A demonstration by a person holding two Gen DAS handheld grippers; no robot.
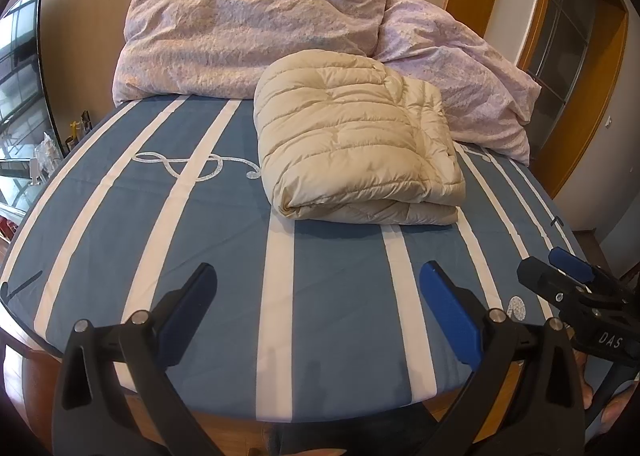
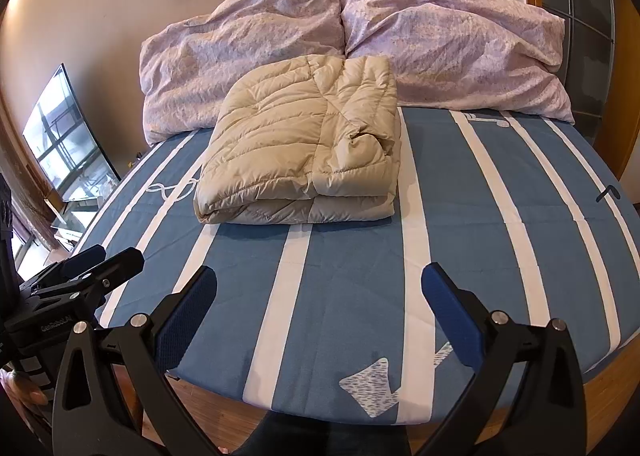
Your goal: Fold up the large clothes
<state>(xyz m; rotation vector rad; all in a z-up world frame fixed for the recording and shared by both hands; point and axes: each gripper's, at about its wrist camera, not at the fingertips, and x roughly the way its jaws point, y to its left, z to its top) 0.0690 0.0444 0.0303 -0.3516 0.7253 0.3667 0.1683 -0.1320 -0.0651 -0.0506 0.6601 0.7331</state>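
A beige quilted down jacket lies folded into a thick rectangle on the blue and white striped bed. It also shows in the right wrist view. My left gripper is open and empty, held above the foot of the bed, well short of the jacket. My right gripper is open and empty too, level with the left one. The right gripper shows at the right edge of the left wrist view. The left gripper shows at the left edge of the right wrist view.
Two rumpled lilac pillows lean on the wall behind the jacket. A TV screen stands left of the bed. A wooden door frame is at the right. The bed's wooden foot edge is just below the grippers.
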